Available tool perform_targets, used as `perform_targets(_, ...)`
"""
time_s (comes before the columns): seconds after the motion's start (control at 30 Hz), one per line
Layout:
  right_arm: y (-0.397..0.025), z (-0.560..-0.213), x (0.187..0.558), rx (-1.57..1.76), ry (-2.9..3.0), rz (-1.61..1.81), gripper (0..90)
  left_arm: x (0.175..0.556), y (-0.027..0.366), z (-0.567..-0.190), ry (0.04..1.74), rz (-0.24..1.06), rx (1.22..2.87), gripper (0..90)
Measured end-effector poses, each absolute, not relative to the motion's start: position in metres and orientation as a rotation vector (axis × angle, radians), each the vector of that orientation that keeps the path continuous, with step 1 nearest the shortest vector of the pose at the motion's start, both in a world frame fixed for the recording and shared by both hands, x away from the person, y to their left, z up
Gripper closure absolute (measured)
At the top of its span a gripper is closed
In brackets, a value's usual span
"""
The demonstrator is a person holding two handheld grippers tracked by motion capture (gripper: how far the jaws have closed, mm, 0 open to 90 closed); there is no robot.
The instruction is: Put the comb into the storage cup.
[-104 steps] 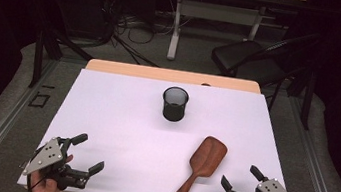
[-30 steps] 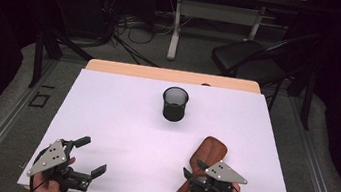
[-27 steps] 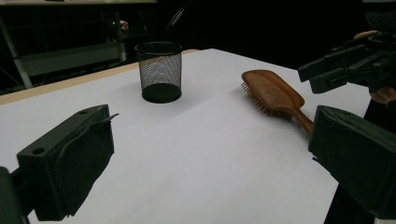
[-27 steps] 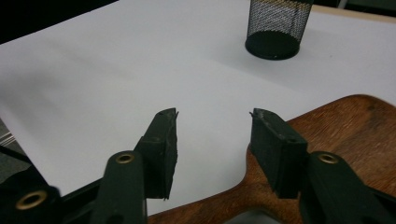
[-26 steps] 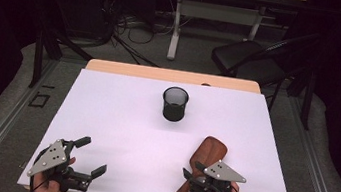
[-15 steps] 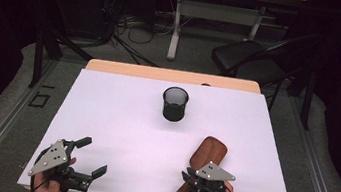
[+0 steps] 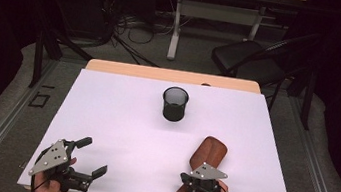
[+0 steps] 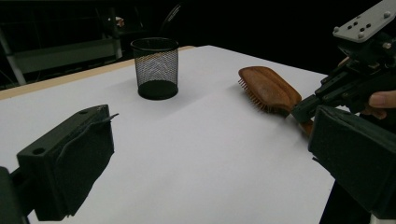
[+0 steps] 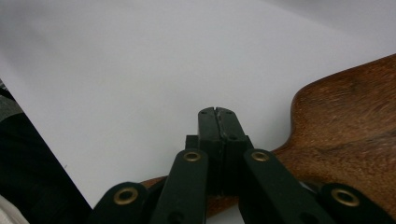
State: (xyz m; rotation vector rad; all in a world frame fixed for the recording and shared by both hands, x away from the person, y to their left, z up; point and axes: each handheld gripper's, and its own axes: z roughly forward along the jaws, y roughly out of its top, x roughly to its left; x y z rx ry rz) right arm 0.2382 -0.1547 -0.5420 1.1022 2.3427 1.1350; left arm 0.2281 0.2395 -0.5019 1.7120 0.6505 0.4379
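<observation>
White paper covers the counter (image 7: 119, 119). Right tongs (image 9: 217, 114) sit pressed together over the brush (image 7: 206, 154) handle near the right front edge; whether they pinch it is hidden. Left tongs (image 7: 91, 158) gape wide, front left. Cup (image 7: 175, 104) stands far centre.

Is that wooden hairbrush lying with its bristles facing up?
No: in the left gripper view the hairbrush shows its smooth wooden back on top, with the bristles pointing down toward the white table.
</observation>
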Motion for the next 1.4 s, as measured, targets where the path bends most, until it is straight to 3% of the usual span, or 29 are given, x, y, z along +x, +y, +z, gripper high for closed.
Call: perform_targets(1.4,-0.1571,-0.5492,0.2389,1.138,2.377,1.016,90.0,0.2291,0.2396,-0.5031,0.652,0.432,1.724,0.4)
